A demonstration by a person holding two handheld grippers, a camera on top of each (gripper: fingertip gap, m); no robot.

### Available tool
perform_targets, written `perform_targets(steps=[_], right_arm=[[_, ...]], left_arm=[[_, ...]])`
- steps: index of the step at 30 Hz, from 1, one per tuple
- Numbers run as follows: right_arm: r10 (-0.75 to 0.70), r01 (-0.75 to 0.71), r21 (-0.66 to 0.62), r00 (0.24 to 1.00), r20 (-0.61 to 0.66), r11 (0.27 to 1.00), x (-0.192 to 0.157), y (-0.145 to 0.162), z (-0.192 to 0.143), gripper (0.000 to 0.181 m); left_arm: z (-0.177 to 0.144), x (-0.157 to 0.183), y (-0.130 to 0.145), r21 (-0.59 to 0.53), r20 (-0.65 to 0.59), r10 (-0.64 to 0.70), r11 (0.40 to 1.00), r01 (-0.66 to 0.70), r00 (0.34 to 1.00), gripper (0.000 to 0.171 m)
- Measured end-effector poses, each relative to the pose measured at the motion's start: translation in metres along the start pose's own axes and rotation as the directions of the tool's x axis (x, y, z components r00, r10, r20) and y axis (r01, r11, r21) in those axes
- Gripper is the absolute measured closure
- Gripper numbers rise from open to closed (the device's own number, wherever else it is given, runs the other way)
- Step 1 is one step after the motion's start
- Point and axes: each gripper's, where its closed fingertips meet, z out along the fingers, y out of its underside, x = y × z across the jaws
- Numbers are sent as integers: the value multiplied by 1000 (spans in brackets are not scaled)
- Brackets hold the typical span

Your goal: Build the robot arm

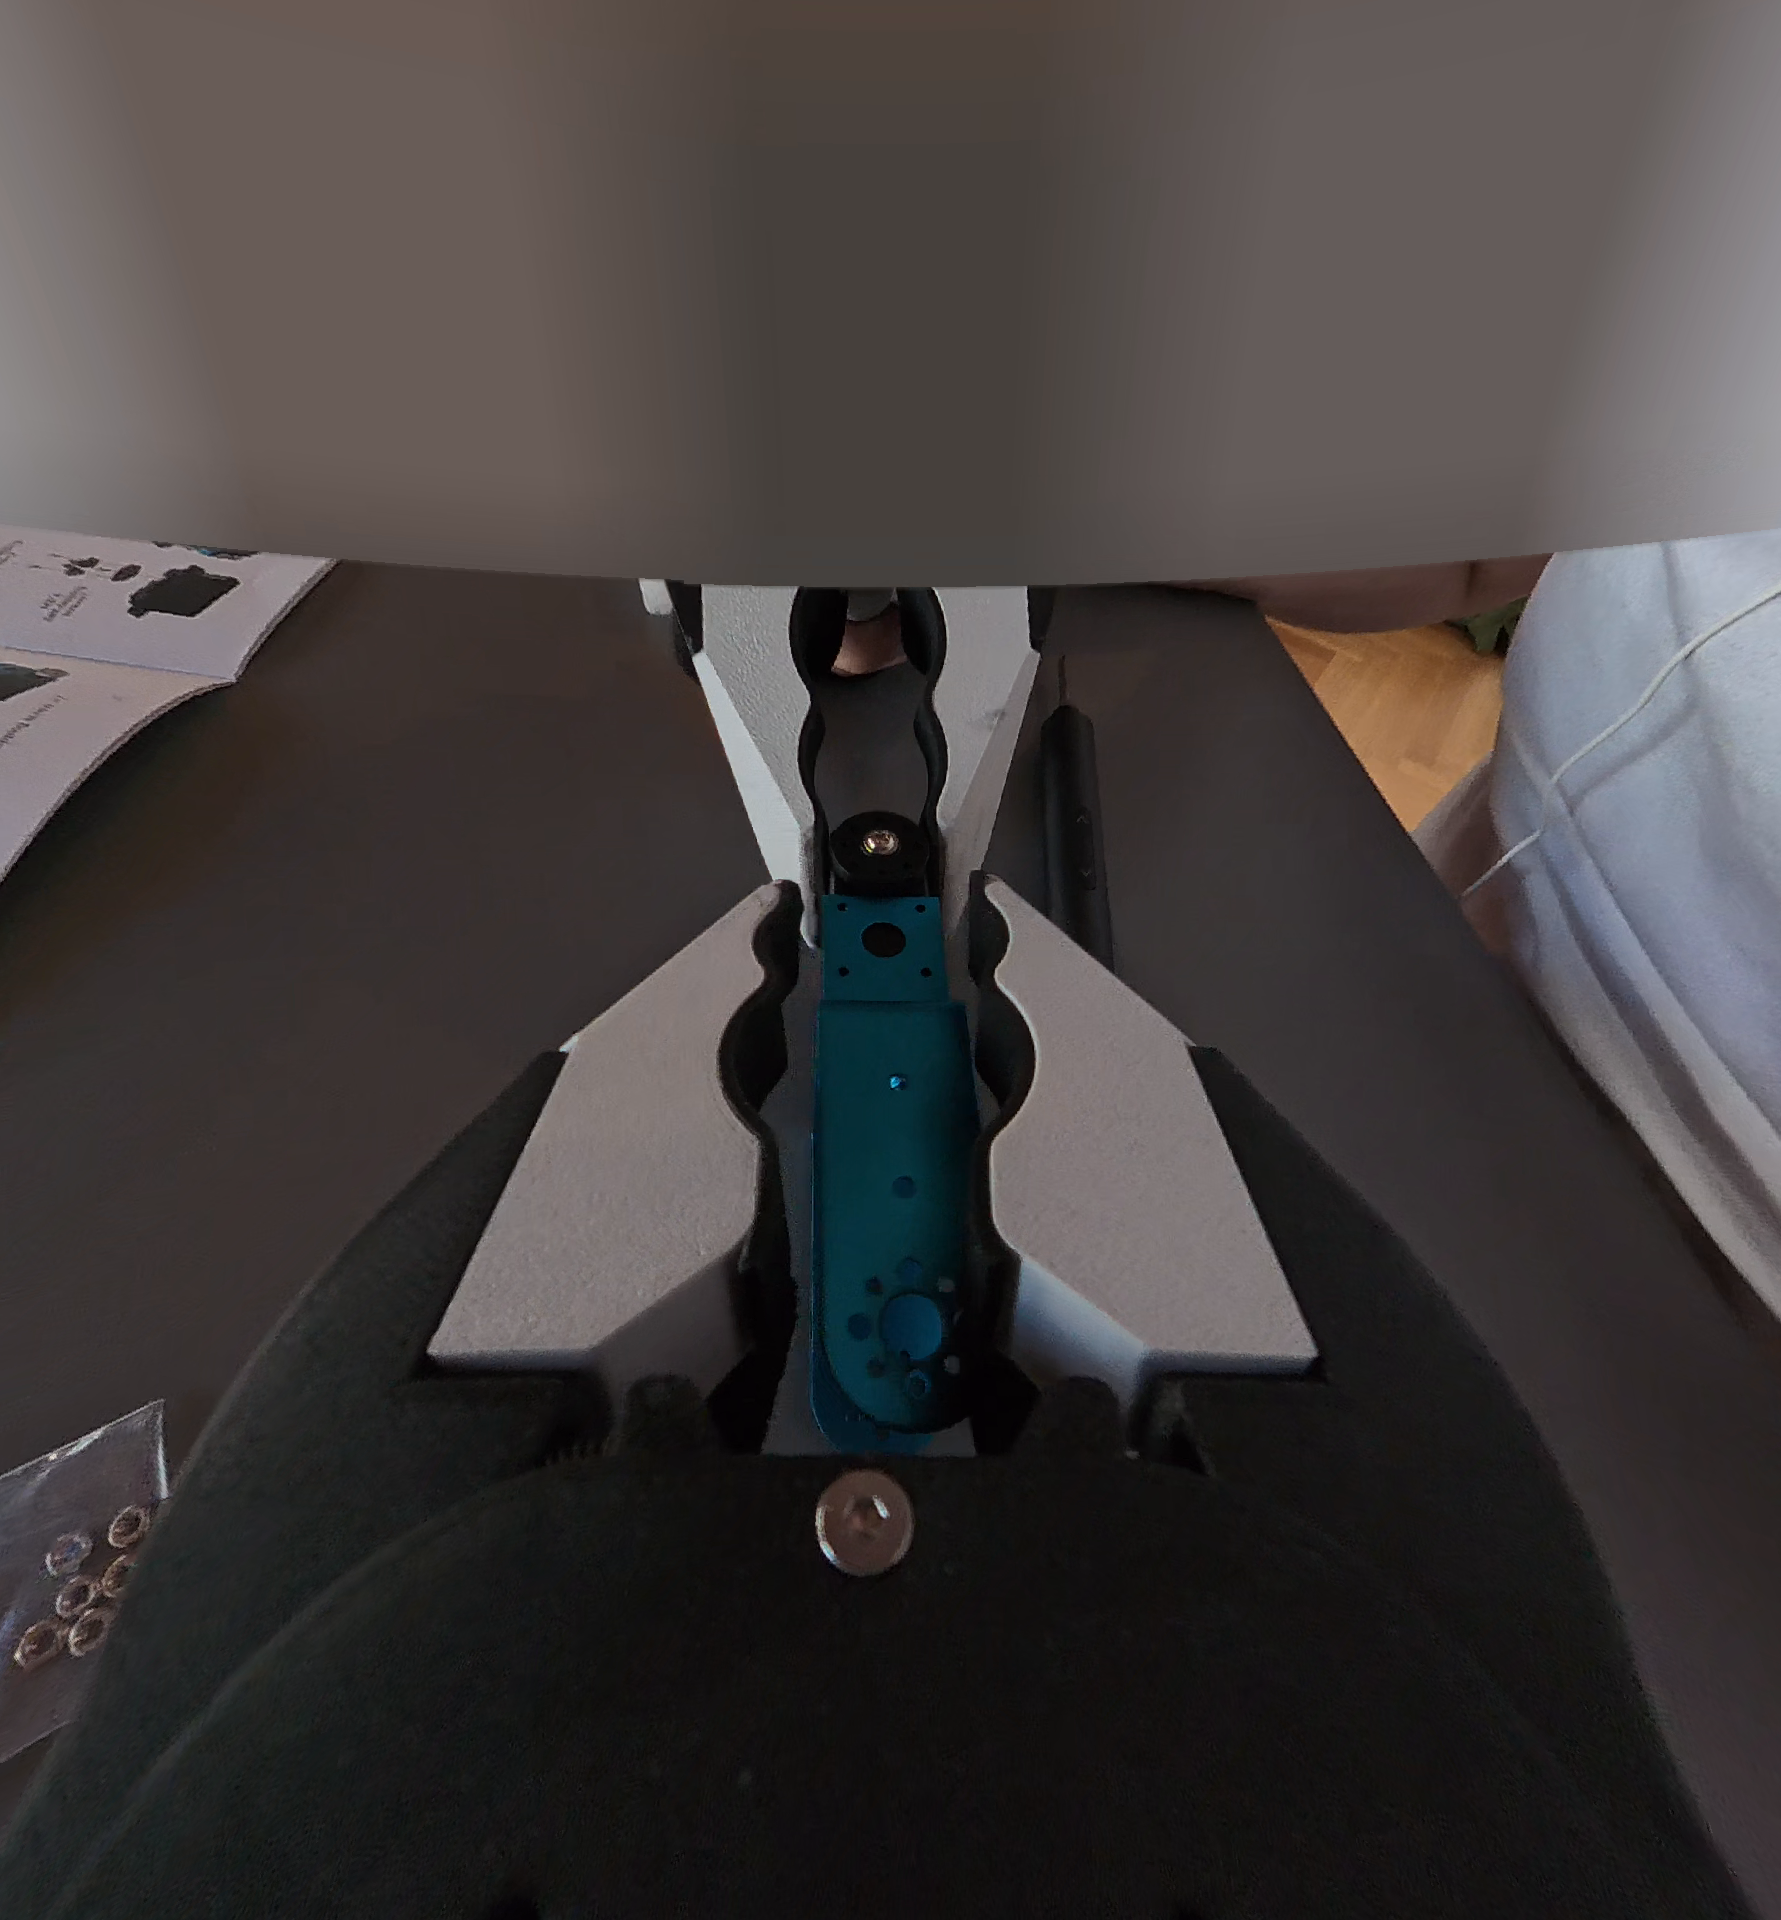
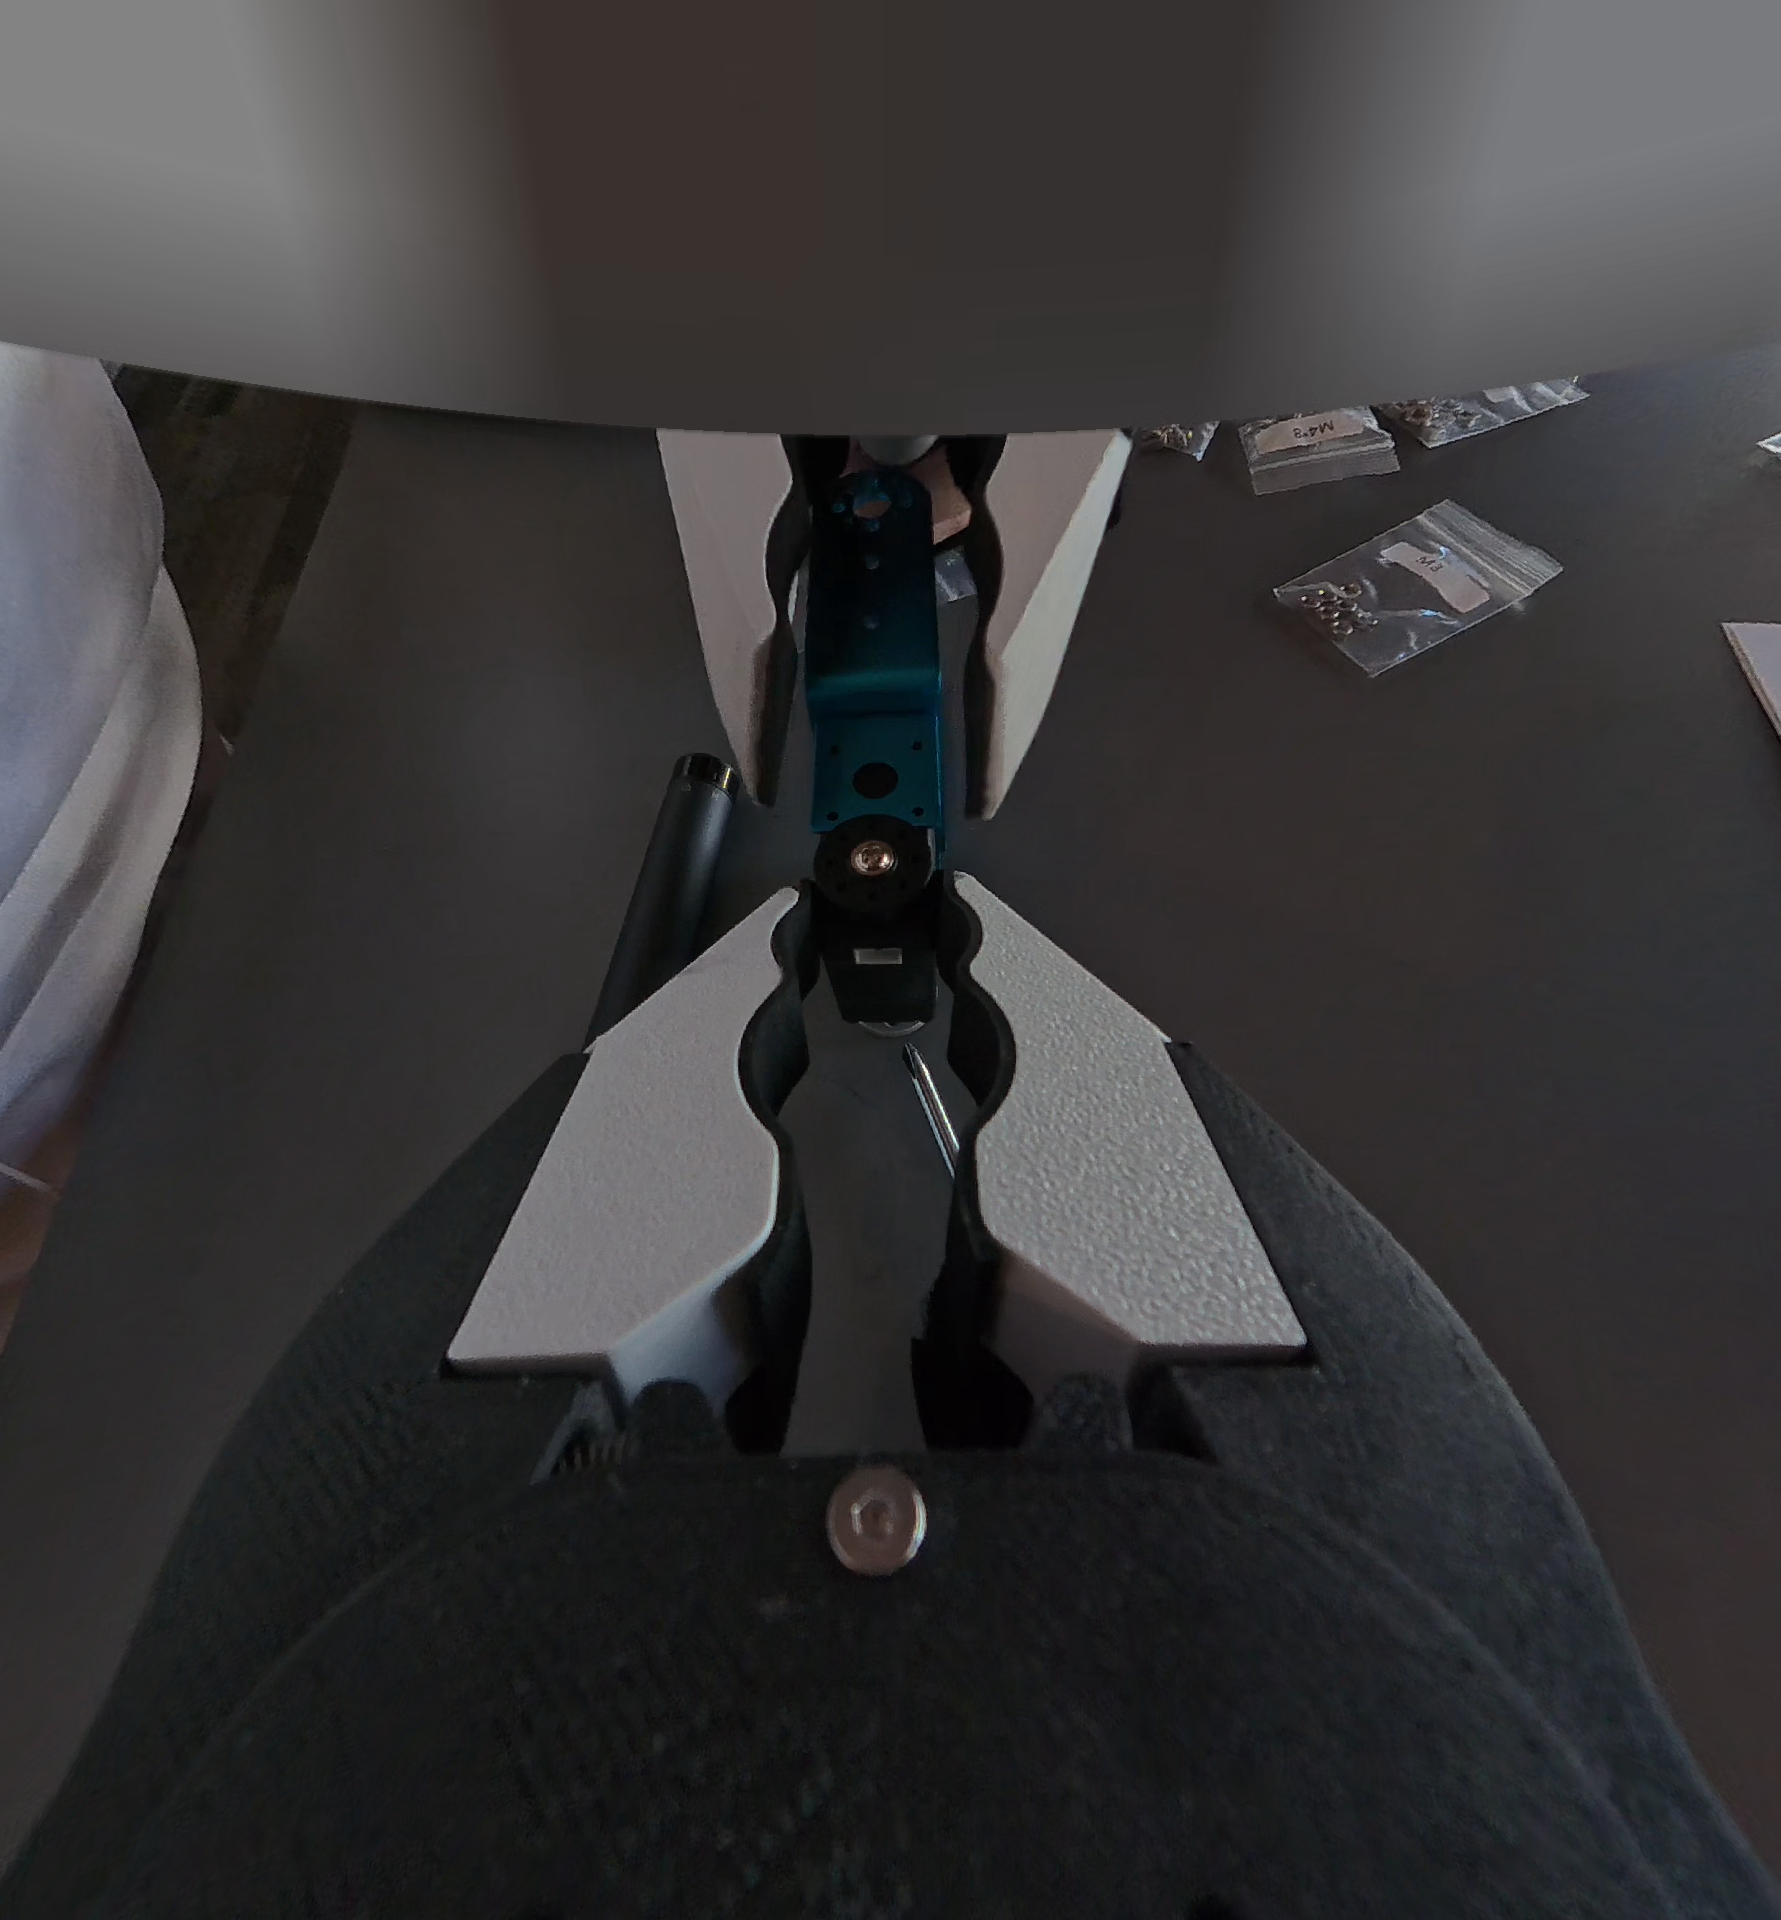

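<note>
Left gripper is clamped on the teal bracket, long axis running 6-to-12 along its fingers. Right gripper faces it from 12 o'clock, pinching the black servo at the bracket's far end. Both sit above the counter; a black screwdriver lies just beside them.

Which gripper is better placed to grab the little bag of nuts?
Left, probably. The bag of nuts lies right beside the left gripper; the right gripper is farther off. Both are full, though: left grips the teal bracket, right the black servo.
</note>
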Motion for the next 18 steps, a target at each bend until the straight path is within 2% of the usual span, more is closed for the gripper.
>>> perform_targets(steps=[2,6,11,15,18], right_arm=[[-3,3,-1,1000,1,1000,-1,0,1,158],[1,-1,17,1000,-19,1000,2,-3,-1,143],[-4,6,74,1000,-19,997,0,-13,-8,138],[-13,19,144,999,-43,989,2,-25,-19,130],[11,15,280,996,-93,960,9,-49,-47,125]], left_arm=[[-5,0,-3,15,-11,-11,1000,11,1000,137],[-24,-1,-13,39,0,-1,999,1,1000,134],[-48,-8,-8,-19,42,12,1000,-11,999,130],[-67,-12,-22,47,64,2,999,-5,998,131],[-81,-14,-38,140,63,-32,990,23,997,134]])
